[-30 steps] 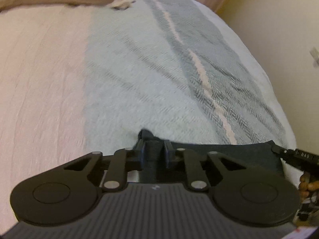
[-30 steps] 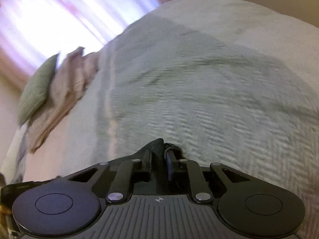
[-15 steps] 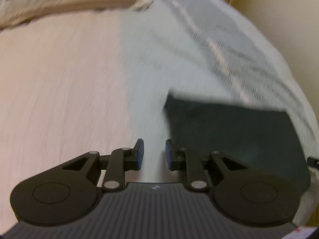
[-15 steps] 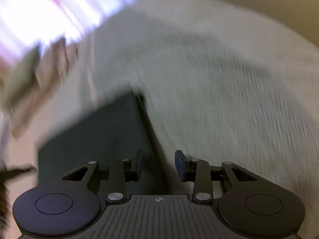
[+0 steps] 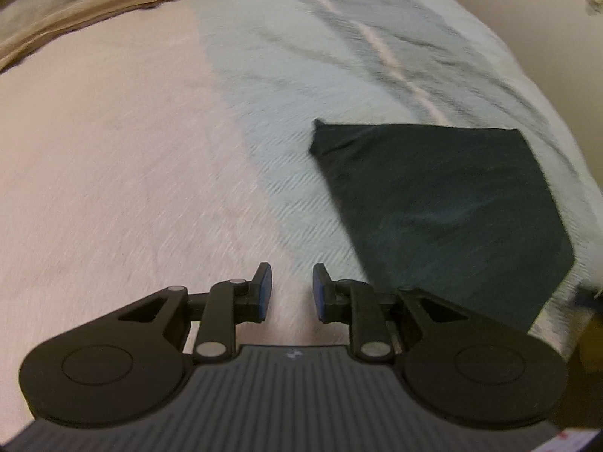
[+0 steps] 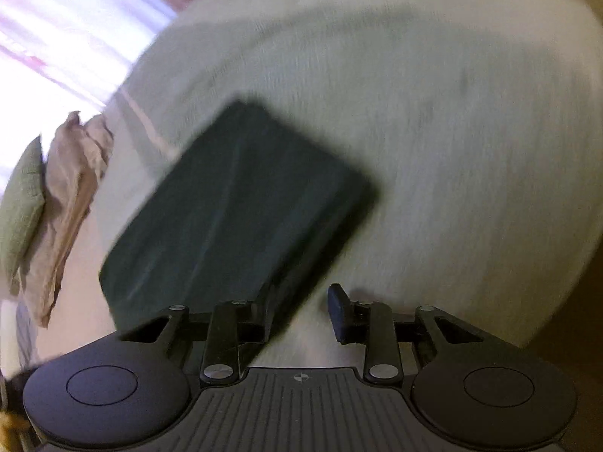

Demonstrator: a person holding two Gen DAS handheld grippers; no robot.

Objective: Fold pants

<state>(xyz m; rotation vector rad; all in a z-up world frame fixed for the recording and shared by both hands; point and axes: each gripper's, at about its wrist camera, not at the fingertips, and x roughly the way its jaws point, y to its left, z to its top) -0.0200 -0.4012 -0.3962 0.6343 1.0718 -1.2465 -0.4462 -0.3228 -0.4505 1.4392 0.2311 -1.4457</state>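
The dark pants (image 5: 441,222) lie as a compact folded rectangle on the bed (image 5: 150,150), ahead-right of the empty, narrowly parted left gripper (image 5: 288,289) and ahead-left of the empty, parted right gripper (image 6: 299,310), so folding looks essentially finished.

No longer pinched at its corners: dark folded fabric pants (image 5: 444,218) lying flat, released. Left gripper (image 5: 288,288) parted and empty, drawn back toward eight o'clock; right gripper (image 6: 301,310) likewise, toward five o'clock.
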